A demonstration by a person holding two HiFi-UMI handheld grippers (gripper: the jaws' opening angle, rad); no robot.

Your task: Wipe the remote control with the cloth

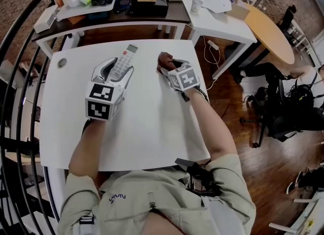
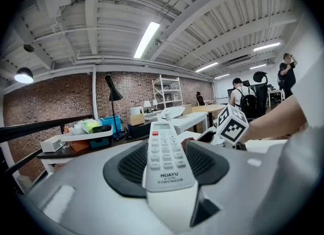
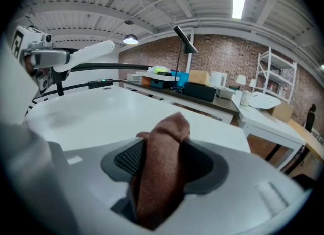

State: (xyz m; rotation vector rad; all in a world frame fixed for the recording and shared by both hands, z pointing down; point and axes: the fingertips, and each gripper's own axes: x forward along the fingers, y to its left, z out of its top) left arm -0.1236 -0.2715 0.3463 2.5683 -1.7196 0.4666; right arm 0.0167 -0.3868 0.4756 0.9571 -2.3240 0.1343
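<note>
Remote (image 1: 129,50) is sticking out of the left gripper (image 1: 120,68) in the head view, over the far part of the white table (image 1: 152,132). The right gripper (image 1: 167,68) is hovering just beside it with a brownish cloth (image 1: 163,56) bunched at its tip. Left gripper view: jaws are clamping the remote by its sides, buttons facing up. Right gripper view: jaws are pinching the cloth, which is poking up between them, above the tabletop.
</note>
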